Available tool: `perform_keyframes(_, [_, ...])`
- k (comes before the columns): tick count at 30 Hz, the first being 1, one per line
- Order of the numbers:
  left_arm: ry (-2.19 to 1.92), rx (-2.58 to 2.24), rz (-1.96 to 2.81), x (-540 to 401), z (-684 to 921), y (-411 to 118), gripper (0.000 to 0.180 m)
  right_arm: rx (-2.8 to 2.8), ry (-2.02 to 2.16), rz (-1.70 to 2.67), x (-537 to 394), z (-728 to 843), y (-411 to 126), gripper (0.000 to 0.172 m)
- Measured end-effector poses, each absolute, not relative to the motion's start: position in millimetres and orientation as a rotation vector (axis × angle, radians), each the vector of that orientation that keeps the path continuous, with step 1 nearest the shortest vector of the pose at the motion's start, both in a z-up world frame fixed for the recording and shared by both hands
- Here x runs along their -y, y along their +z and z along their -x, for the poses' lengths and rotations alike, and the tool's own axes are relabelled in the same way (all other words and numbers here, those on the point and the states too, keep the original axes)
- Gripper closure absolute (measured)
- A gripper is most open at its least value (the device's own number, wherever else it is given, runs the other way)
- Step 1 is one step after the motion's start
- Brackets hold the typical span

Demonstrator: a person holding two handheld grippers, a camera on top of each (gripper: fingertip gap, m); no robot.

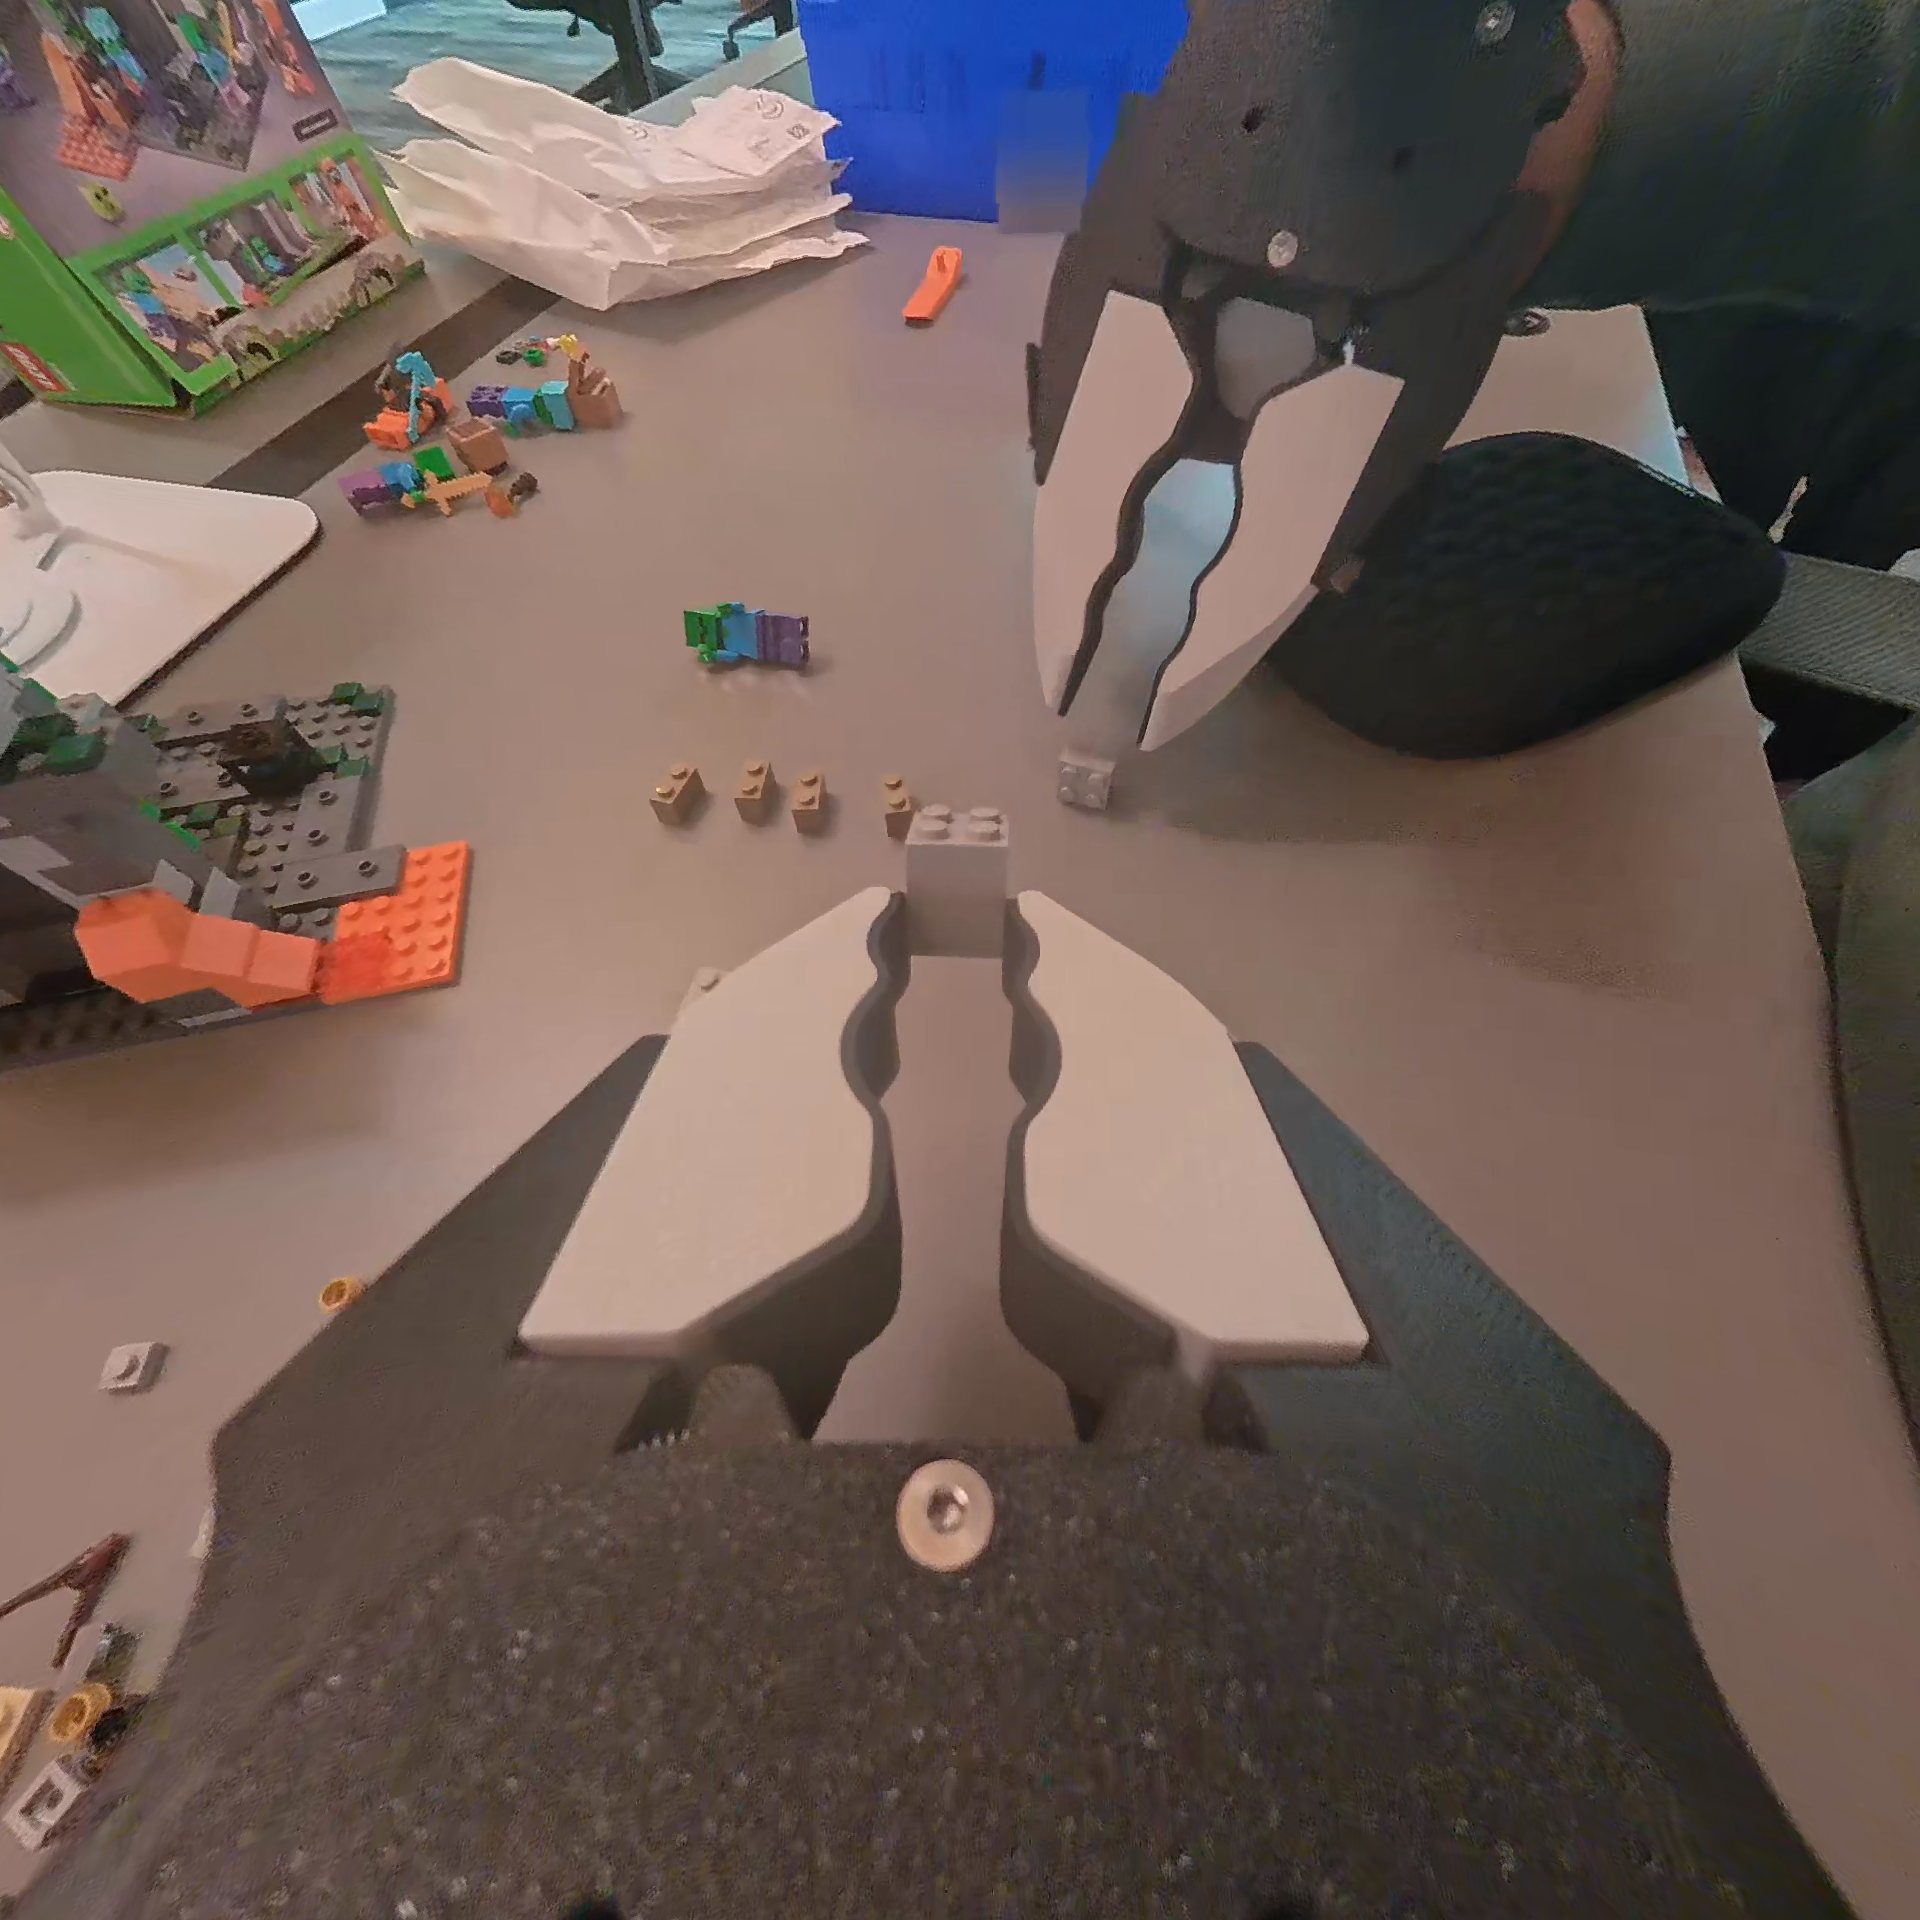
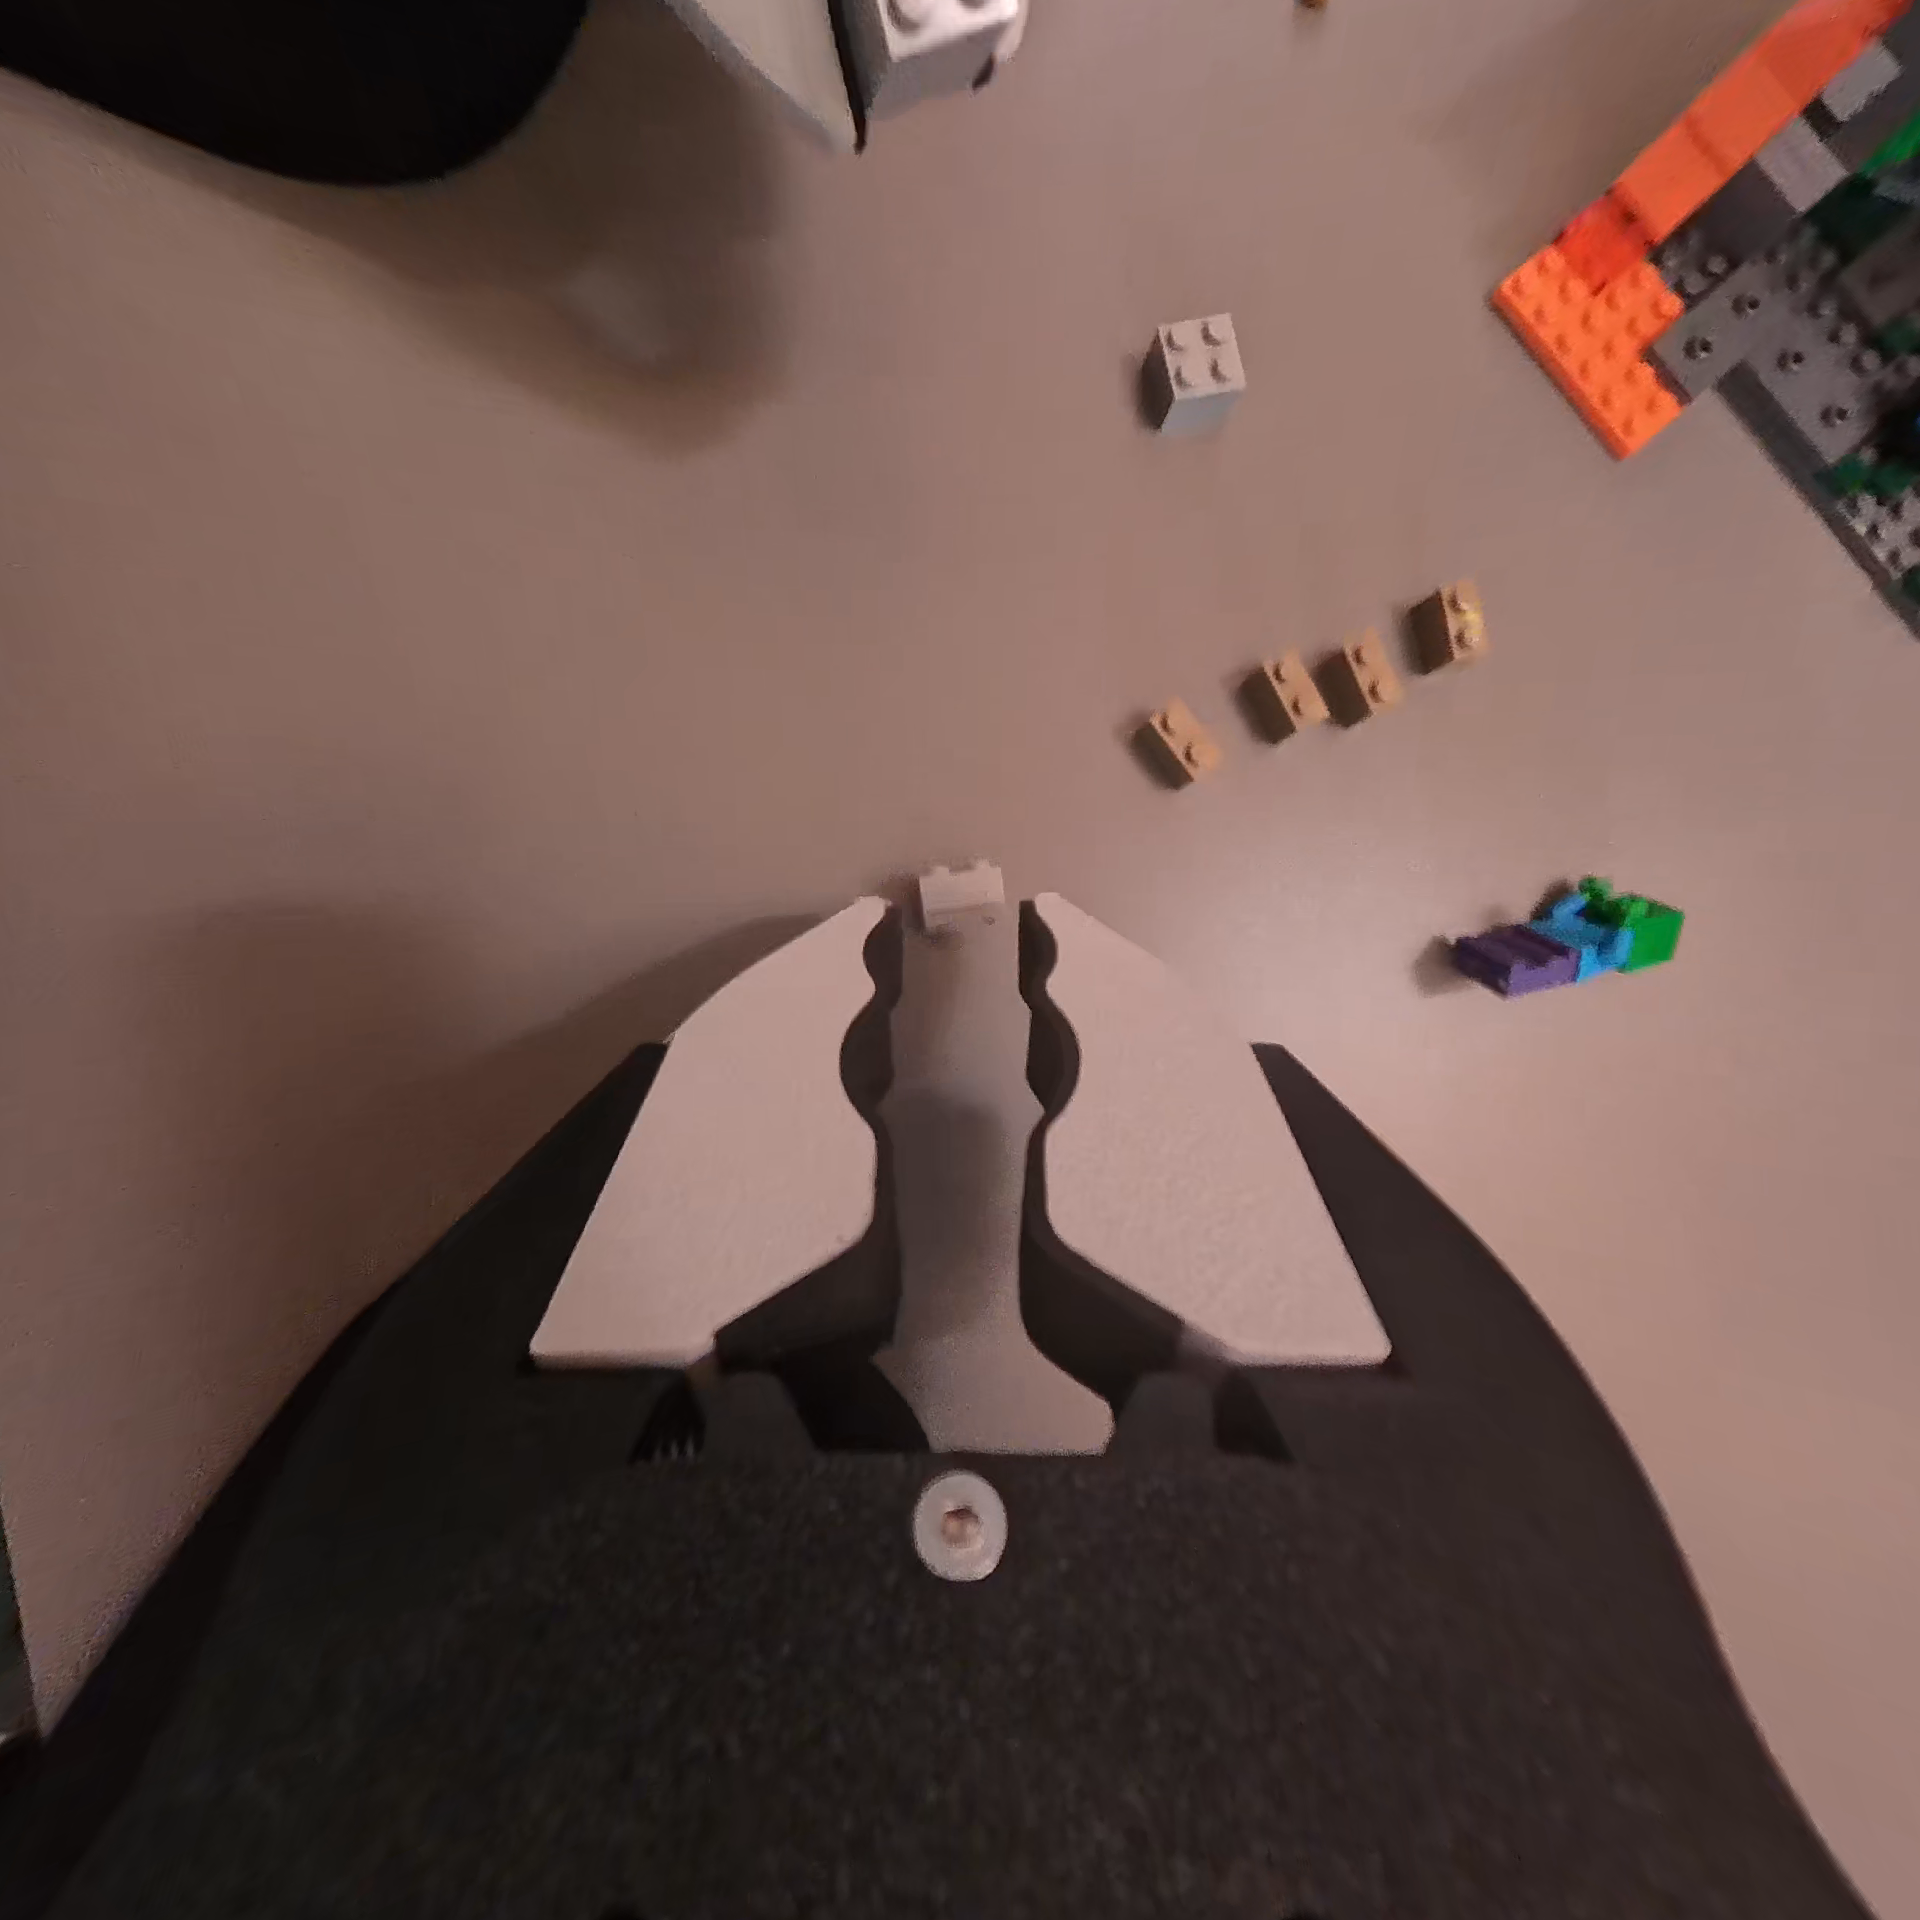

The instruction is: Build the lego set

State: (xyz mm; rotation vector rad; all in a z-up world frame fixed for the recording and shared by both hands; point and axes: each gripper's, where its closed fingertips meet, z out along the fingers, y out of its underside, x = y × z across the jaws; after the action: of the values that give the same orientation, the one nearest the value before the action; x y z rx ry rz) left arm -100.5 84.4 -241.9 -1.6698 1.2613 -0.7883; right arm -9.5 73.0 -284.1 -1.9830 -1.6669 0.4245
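In the left wrist view my left gripper (image 1: pixel 956 920) is shut on a tall grey 2x2 brick (image 1: pixel 956 894), with both pads pressed on its sides. It also shows at the top of the right wrist view, brick (image 2: pixel 935 42) in its tips. My right gripper (image 2: pixel 954 920) is open. A small light grey brick (image 2: pixel 961 899) stands on the table at its tips, with space to each pad. The left wrist view shows that gripper (image 1: pixel 1103 727) tilted down over this brick (image 1: pixel 1088 779). Another grey 2x2 brick (image 2: pixel 1195 374) stands alone on the table.
Several tan 1x2 bricks (image 1: pixel 756 792) lie in a row. A green, blue and purple figure (image 1: pixel 746 634) lies behind them. A partly built model with an orange plate (image 1: pixel 400 914) sits left. A set box (image 1: pixel 156 208), paper bags (image 1: pixel 623 197) and an orange tool (image 1: pixel 932 286) lie beyond. Spacing between my two grippers at the tips: around 11 cm.
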Motion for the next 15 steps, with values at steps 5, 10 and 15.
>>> perform_keyframes(5, [-0.789, -1.264, 1.673, -84, 101, -243, 0.164, 1.744, 0.313, 2.054, -79, 19, -297, 0.155])
perform_keyframes(10, [-0.791, -1.272, 1.670, -82, 101, -243, 0.164, 1.643, 0.414, 2.030, -76, 4, -288, 0.157])
perform_keyframes(15, [-0.786, -1.288, 1.668, -81, 99, -244, 0.164, 1.406, 0.570, 1.942, -80, -24, -276, 0.157])
